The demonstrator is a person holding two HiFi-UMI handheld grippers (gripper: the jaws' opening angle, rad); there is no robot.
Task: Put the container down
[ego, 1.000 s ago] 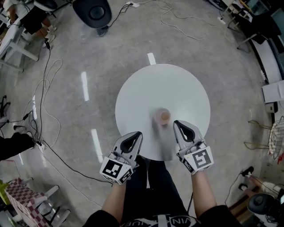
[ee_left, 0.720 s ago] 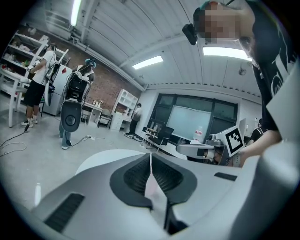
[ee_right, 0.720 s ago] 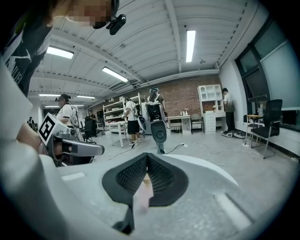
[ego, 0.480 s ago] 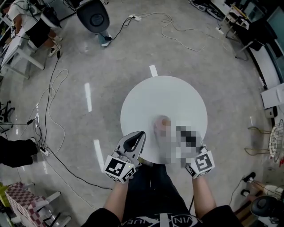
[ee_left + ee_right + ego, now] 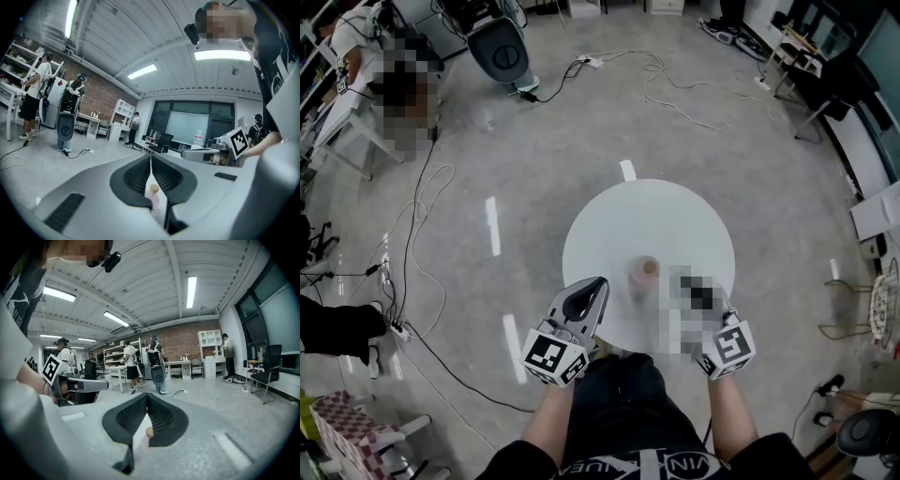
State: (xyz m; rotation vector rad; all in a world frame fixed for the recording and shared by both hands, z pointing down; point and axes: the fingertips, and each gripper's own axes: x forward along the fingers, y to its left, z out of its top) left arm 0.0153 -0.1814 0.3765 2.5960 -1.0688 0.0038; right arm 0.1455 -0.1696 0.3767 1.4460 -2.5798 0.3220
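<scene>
A small pink container with a tan lid (image 5: 647, 274) stands upright on the round white table (image 5: 647, 211), near its front edge. My left gripper (image 5: 597, 284) hovers to its left, shut and empty, apart from it. My right gripper (image 5: 684, 279) is to the container's right, its jaws under a mosaic patch in the head view. In the left gripper view the left gripper (image 5: 150, 157) has its tips together, and the container (image 5: 152, 193) shows beyond them. In the right gripper view the right gripper (image 5: 146, 397) is also shut and empty, with the container (image 5: 147, 434) beyond it.
Cables (image 5: 412, 234) trail over the grey floor at left and at the back. A dark round-bodied machine (image 5: 502, 52) stands at the far left, with a person nearby. A wire basket (image 5: 881, 300) sits at the right edge. My legs are just below the table's front edge.
Both grippers have risen away from the table and stay shut. The table and container look smaller and farther off. The container has not moved on the table.
</scene>
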